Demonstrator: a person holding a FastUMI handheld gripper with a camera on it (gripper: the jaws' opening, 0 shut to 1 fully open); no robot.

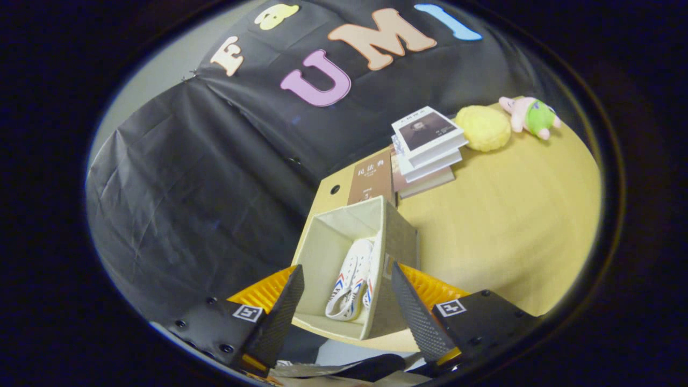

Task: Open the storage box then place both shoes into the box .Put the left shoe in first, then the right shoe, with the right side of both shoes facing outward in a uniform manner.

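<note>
Shoes (350,279) lie inside the storage box (328,252), which stands open on the yellow table (510,226) just ahead of the gripper (346,309). The gripper's fingers are spread apart and hold nothing; the box sits framed between them, its near wall level with the fingertips. Both white shoes rest together against the box's right-hand inner wall, side by side on edge, their long axes running away from the gripper toward the box's far wall. Blue and red stripes show on the sides turned up toward the camera; which shoe is left and which right cannot be told from here. The rest of the box floor beside them is bare.

Beyond the box, a brown book (372,180) lies flat on the table, with a stack of books (427,148) just beside it. Farther back are a yellow round cushion (484,128) and a small plush toy (531,117), well apart from the box.

Judging by how things lie, the placing looks done, and any next move would be drawing the spread fingers back clear of the box rim.
</note>
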